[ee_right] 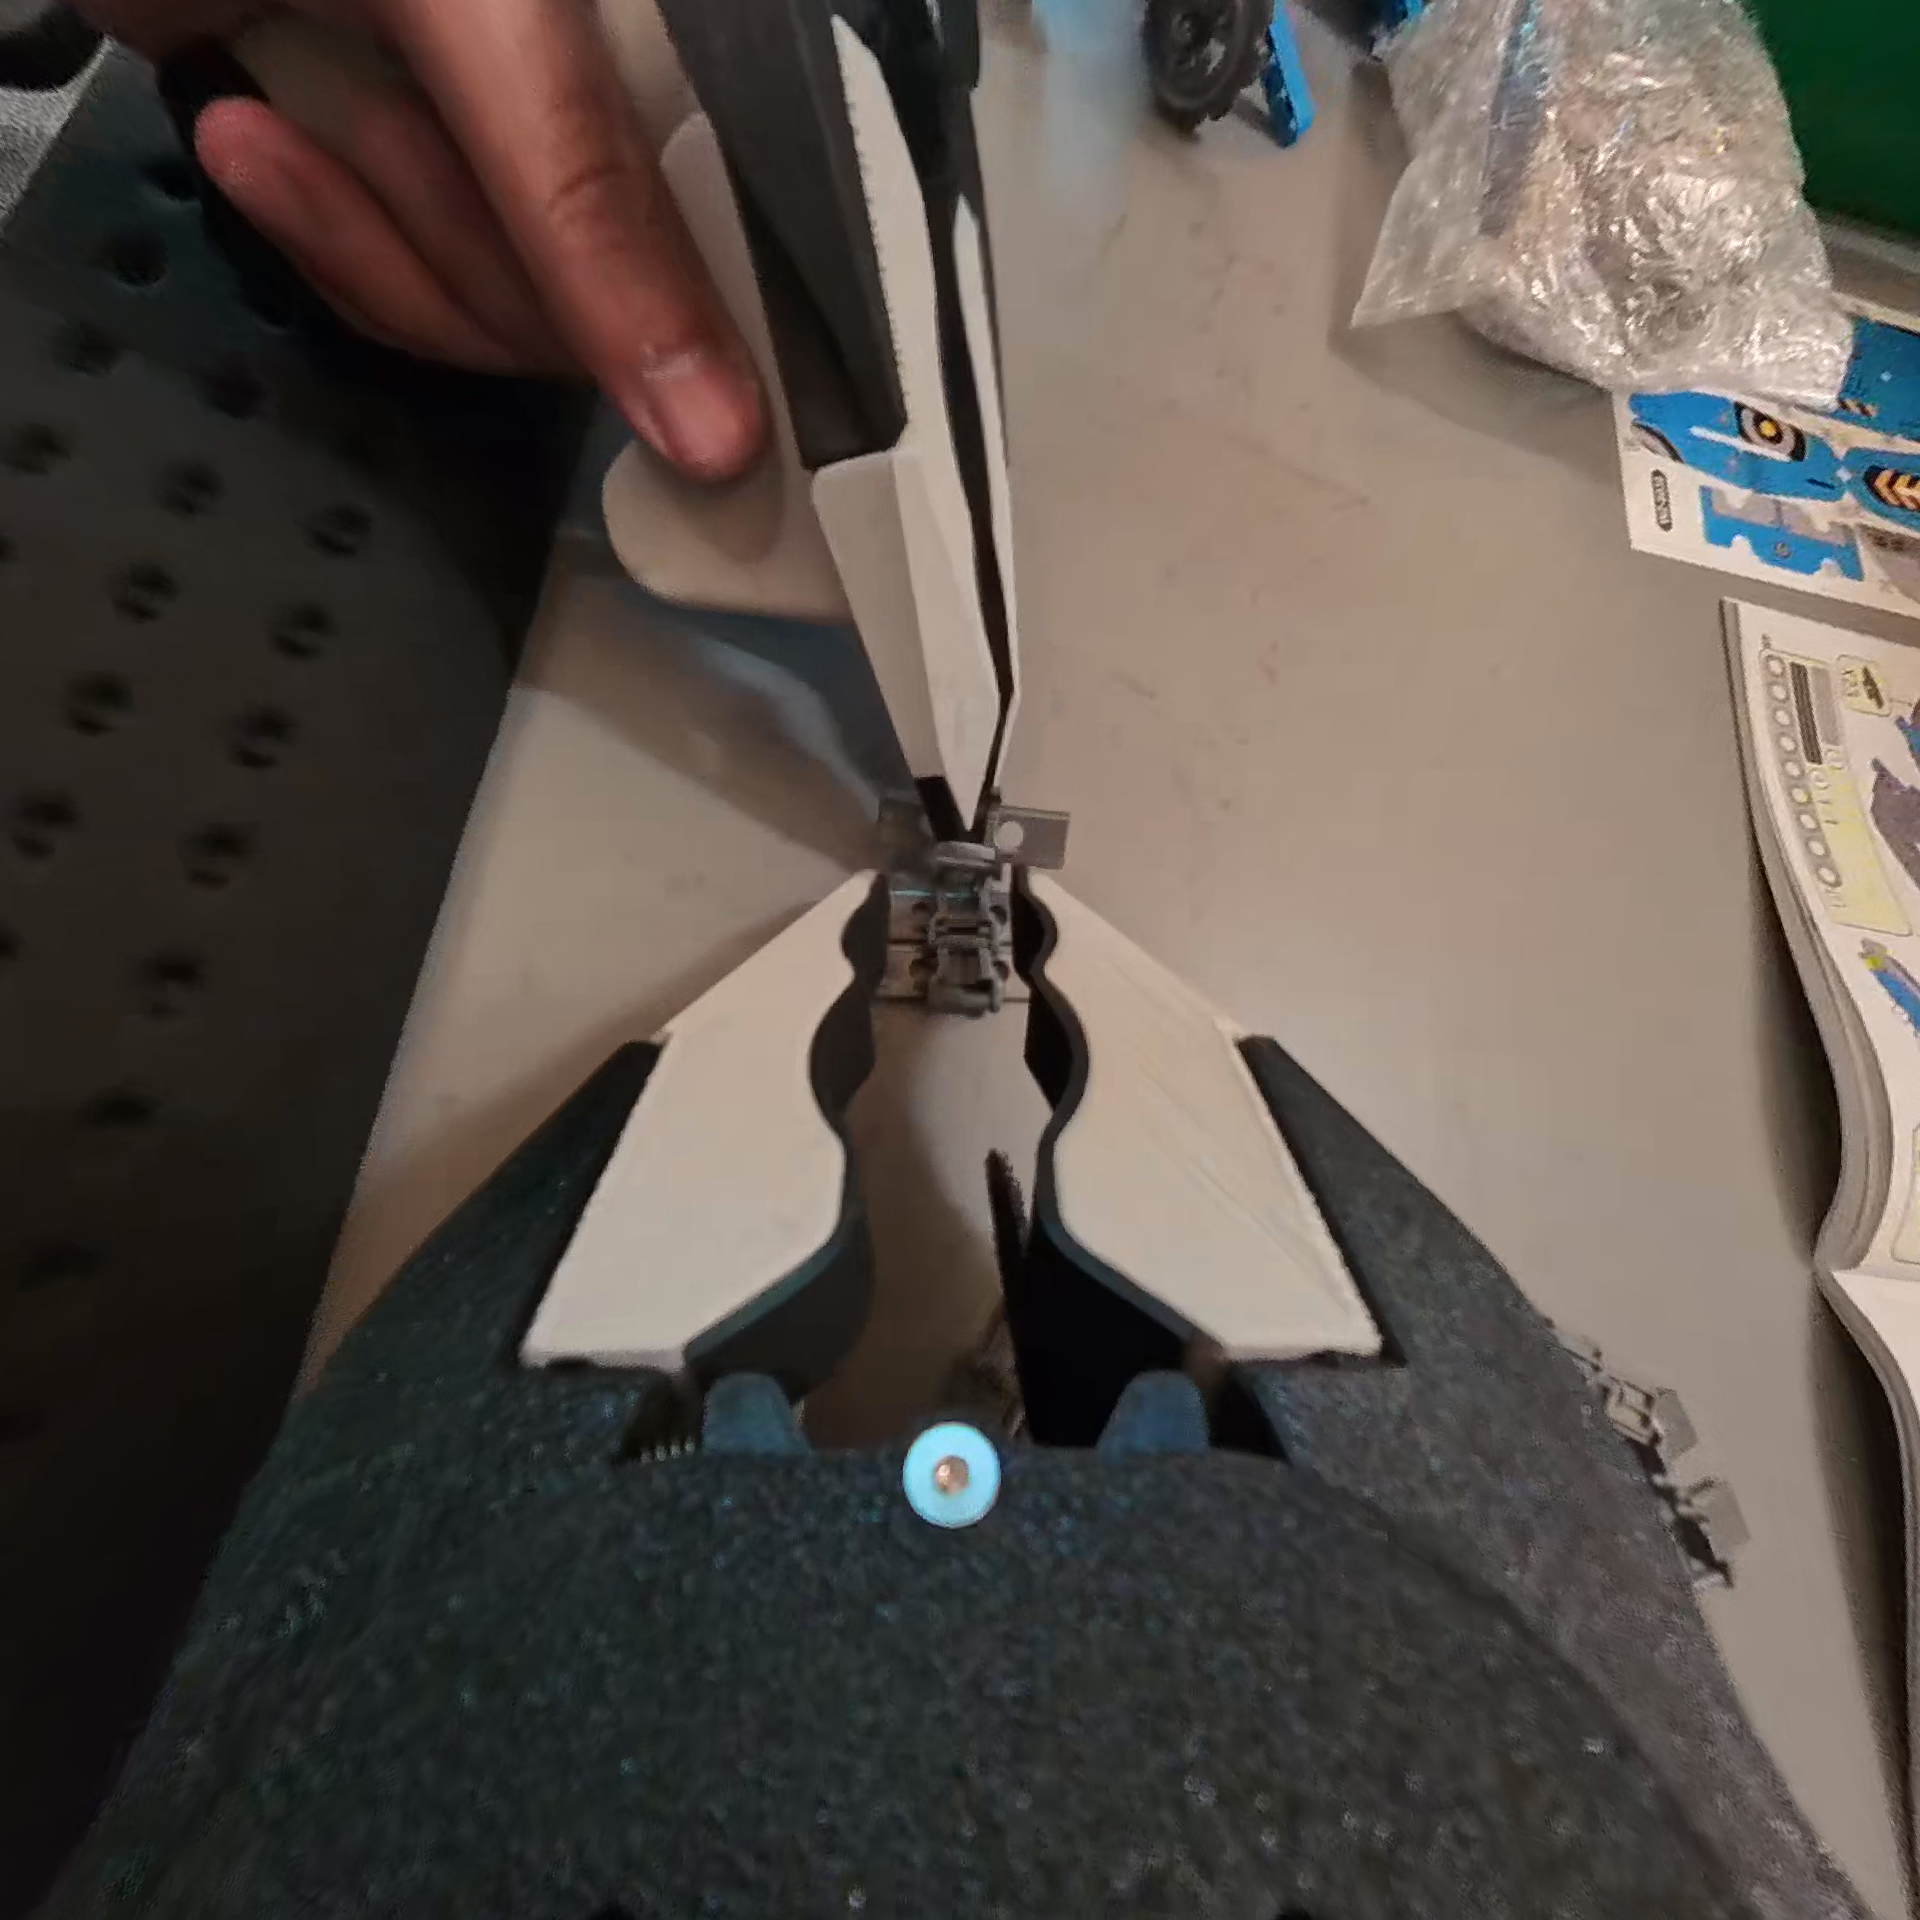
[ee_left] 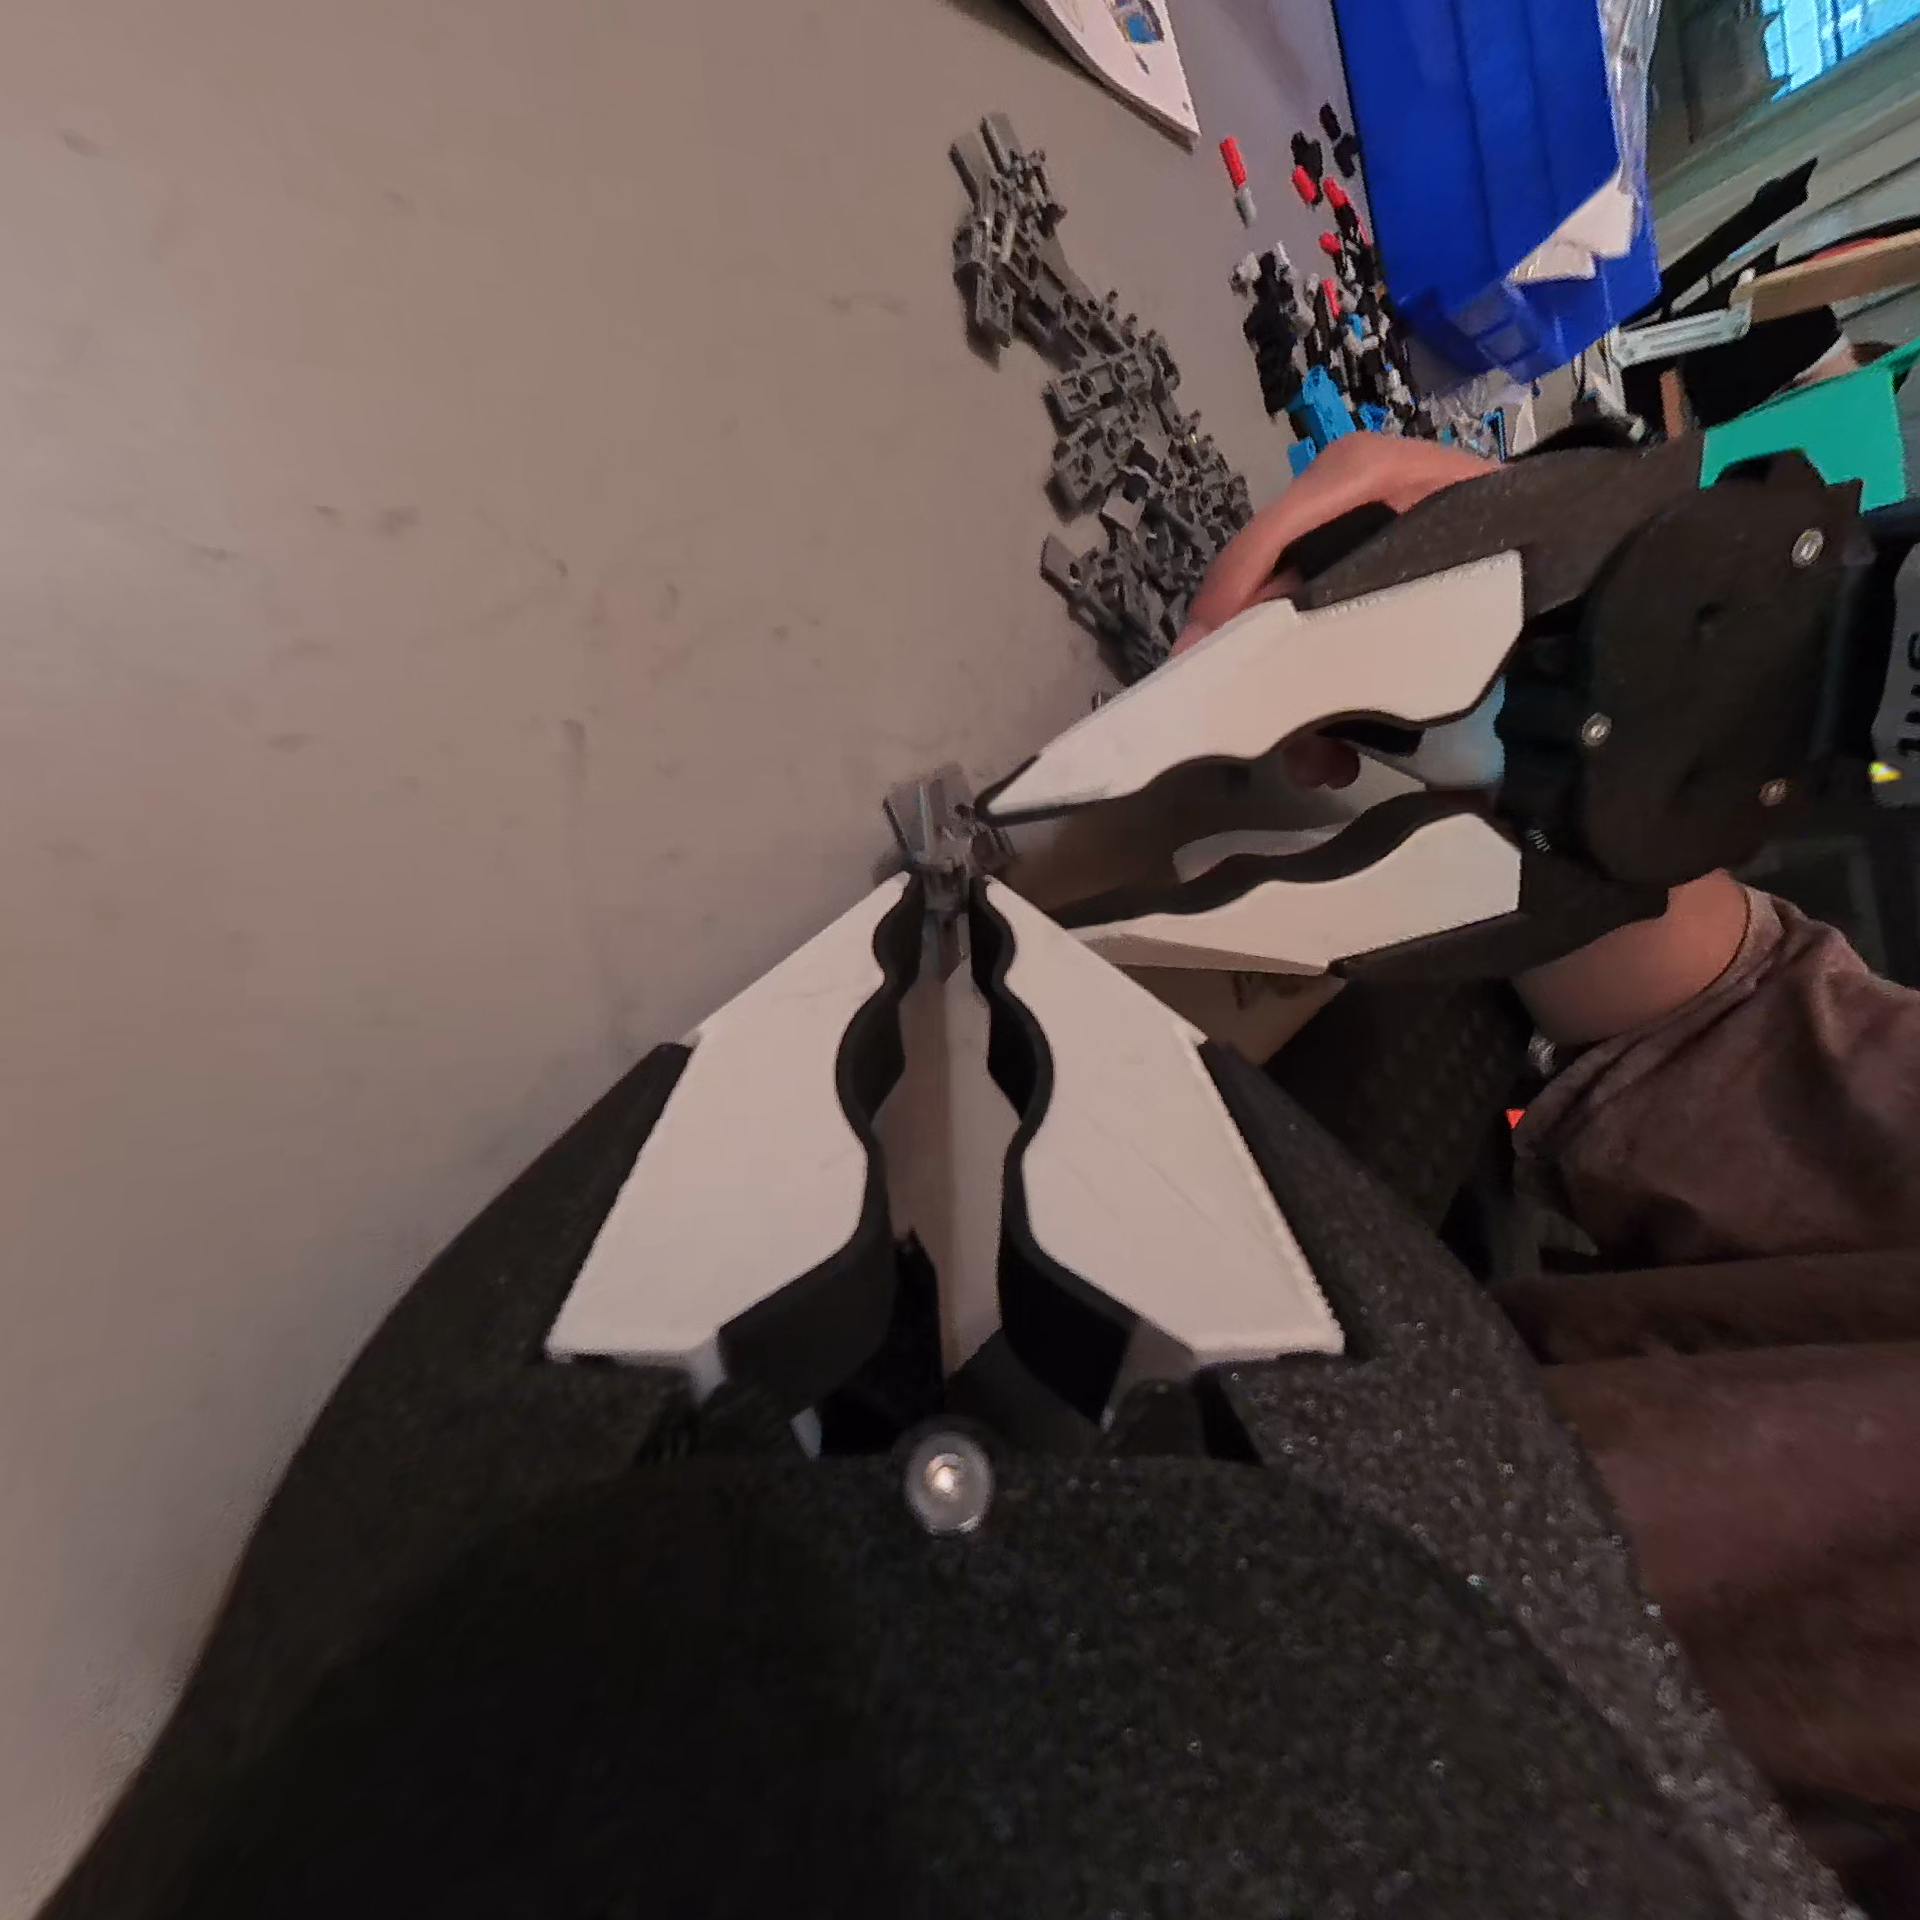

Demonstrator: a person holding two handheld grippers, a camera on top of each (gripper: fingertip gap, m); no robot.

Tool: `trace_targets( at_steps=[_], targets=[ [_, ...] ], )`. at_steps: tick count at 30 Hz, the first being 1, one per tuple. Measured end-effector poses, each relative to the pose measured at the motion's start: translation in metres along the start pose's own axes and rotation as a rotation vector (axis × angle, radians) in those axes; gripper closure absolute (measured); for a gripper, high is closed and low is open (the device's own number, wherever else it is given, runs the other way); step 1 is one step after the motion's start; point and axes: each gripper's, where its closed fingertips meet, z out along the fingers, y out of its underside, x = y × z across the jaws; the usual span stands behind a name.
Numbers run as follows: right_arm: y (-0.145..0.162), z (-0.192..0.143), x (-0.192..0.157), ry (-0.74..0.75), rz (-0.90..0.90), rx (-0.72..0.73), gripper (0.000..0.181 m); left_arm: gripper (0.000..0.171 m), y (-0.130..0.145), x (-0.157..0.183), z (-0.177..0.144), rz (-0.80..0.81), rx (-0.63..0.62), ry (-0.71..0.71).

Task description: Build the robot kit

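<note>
Fingers of my left gripper [ee_left: 943,883] and right gripper [ee_right: 948,883] both pinch one small grey brick piece [ee_right: 961,935] above the worktop [ee_left: 416,520], booklet [ee_right: 1829,935] nearby

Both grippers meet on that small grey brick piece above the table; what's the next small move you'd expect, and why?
Probably a short push together. The left gripper is shut on the grey brick assembly, and the right gripper closes on the same piece from the opposite side, fingertips nearly touching. A grey tab juts out at the joint, so it may not be fully seated.
</note>
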Motion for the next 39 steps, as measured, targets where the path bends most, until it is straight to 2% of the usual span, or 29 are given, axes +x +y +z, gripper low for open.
trace_targets(
  at_steps=[3, 6, 25, 33, 39],
  targets=[
    [-0.003, 0.002, 0.0, -0.025, 0.026, 0.023, 0.168, 0.163, -0.001, -0.004, 0.0, -0.038, 0.004, -0.009],
    [-0.001, 0.005, 0.0, -0.011, 0.013, 0.015, 0.17, 0.163, 0.003, -0.002, 0.005, -0.064, -0.021, -0.001],
    [0.01, 0.007, 0.004, 0.031, 0.014, -0.045, 0.167, 0.163, 0.002, -0.004, 0.008, -0.096, -0.005, -0.023],
    [0.012, 0.008, 0.001, -0.083, 0.169, -0.066, 0.167, 0.163, 0.004, -0.002, 0.01, -0.146, -0.056, 0.033],
    [0.013, 0.008, 0.0, -0.053, 0.16, -0.125, 0.167, 0.163, 0.005, -0.003, 0.011, -0.176, -0.108, 0.059]
  ],
)
